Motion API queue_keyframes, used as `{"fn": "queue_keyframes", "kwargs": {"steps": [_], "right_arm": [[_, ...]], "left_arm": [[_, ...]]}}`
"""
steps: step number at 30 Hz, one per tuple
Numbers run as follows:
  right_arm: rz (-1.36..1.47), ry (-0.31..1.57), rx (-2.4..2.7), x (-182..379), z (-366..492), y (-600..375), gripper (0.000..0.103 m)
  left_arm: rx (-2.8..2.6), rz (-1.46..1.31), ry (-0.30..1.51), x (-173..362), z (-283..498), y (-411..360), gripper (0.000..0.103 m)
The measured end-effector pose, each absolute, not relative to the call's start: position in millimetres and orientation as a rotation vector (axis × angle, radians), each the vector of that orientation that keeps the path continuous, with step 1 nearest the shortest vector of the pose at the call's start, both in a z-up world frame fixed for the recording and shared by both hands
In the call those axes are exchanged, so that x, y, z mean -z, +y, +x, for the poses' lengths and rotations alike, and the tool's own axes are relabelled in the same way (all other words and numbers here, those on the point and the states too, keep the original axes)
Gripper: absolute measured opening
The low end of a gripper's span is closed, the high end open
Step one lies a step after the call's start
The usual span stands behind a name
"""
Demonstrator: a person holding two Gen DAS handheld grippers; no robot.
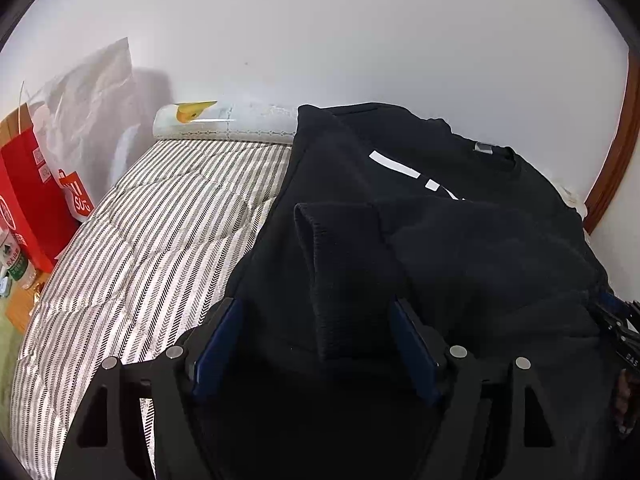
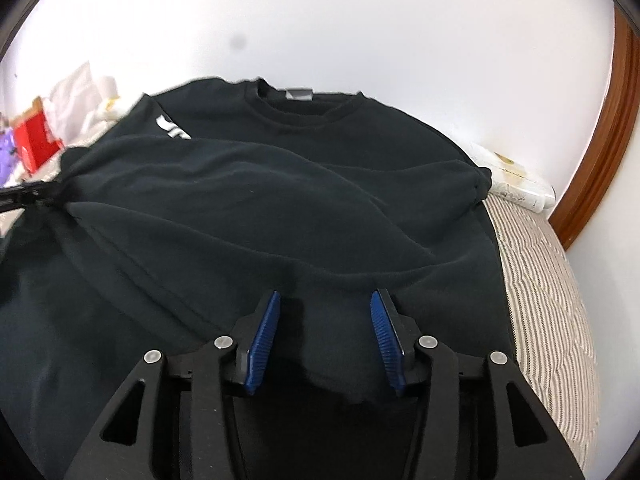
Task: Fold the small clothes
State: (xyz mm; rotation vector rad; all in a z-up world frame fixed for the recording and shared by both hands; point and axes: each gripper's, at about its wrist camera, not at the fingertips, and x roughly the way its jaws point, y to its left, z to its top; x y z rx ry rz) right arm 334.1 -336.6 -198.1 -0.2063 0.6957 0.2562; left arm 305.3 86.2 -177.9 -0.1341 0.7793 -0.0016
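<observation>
A black sweatshirt (image 1: 440,216) with white print lies on the striped bed, collar toward the wall; it also shows in the right wrist view (image 2: 280,200). One sleeve is folded across the chest, its ribbed cuff (image 1: 320,240) lying between my left fingers. My left gripper (image 1: 318,308) is open over the sweatshirt's lower left part, with blue pads (image 1: 408,336) apart. My right gripper (image 2: 324,304) is open over the lower hem, with blue pads (image 2: 264,332) apart and nothing held. The left gripper's tip (image 2: 28,194) shows at the left edge of the right wrist view, touching the cloth.
The striped mattress (image 1: 152,248) runs along a white wall (image 1: 360,40). A rolled white sheet with a yellow patch (image 1: 224,120) lies at the wall. A red box (image 1: 28,192), plastic bags (image 1: 88,96) and a bottle (image 1: 16,260) stand at the left. A brown wooden frame (image 2: 592,152) stands at the right.
</observation>
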Motion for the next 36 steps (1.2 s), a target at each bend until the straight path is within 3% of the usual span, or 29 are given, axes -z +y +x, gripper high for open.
{"fn": "queue_keyframes", "kwargs": {"steps": [9,16,22,29,36], "right_arm": [[0.035,0.725,-0.209,170.1,309.6,-387.0,0.048],[0.089,0.772,-0.059,172.1,238.9,-440.5,0.048],[0.095,0.835,-0.031,194.2,175.8,-456.9,0.054],[0.179,0.851,-0.008,220.5,125.2,-473.6,0.054],[0.206,0.839,-0.062,229.4,85.6,-467.4,0.055]], "left_arm": [[0.027,-0.166,0.744,171.7,297.1,88.2,0.074],[0.006,-0.11,0.702,152.8,276.3,81.3,0.074],[0.031,-0.15,0.751,151.0,202.2,107.7,0.075],[0.033,-0.226,0.836,169.7,107.9,147.3,0.075],[0.132,-0.249,0.861,187.3,51.6,137.5,0.075]]}}
